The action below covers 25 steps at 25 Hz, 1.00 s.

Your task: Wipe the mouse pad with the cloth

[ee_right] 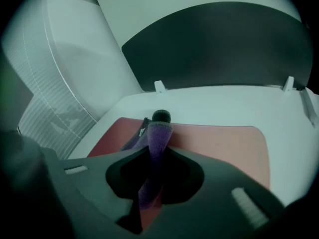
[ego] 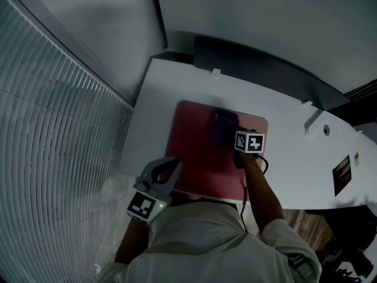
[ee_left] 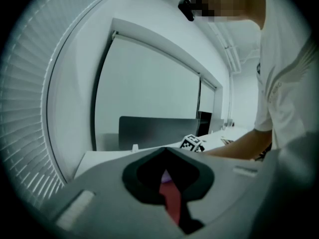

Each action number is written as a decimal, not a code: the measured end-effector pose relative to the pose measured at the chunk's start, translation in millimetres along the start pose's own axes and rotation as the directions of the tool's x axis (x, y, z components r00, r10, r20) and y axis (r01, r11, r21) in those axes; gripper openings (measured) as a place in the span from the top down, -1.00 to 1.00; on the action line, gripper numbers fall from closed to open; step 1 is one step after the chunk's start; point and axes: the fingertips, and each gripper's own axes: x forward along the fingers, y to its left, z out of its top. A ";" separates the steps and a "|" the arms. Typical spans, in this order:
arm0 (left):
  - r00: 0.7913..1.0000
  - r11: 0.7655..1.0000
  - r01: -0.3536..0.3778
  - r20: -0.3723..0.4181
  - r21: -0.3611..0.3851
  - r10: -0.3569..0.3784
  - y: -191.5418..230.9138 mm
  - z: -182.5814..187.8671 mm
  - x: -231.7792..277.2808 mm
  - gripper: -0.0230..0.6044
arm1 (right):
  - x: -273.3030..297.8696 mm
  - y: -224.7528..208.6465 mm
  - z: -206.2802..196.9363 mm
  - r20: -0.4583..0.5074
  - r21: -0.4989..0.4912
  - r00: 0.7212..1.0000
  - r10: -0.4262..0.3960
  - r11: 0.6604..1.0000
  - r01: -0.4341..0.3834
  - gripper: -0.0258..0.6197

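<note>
A red mouse pad point(ego: 197, 158) lies on the white table point(ego: 288, 175). On its far middle sits a purple cloth point(ego: 222, 127), bunched up. My right gripper point(ego: 235, 143) is shut on the cloth and holds it down against the pad. In the right gripper view the cloth point(ee_right: 157, 138) runs as a strip between the shut jaws of the right gripper point(ee_right: 159, 119), with the pad point(ee_right: 224, 143) spreading out beyond it. My left gripper point(ego: 171, 165) is shut, its tips at the pad's near left edge. In the left gripper view a thin strip of the pad point(ee_left: 172, 200) shows through the left gripper point(ee_left: 168, 179).
A dark partition panel point(ego: 259, 69) stands along the table's back edge. Window blinds point(ego: 53, 146) fill the left side. A small dark card point(ego: 341, 174) and white brackets point(ego: 312, 122) are on the table to the right. A cable point(ego: 243, 208) hangs from the right gripper.
</note>
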 end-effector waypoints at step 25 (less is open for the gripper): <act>0.997 0.999 -0.023 0.077 0.037 0.020 -117.1 30.4 33.4 0.93 | -197.8 -123.1 -30.1 0.299 0.067 0.951 -0.078 0.996 0.061 0.77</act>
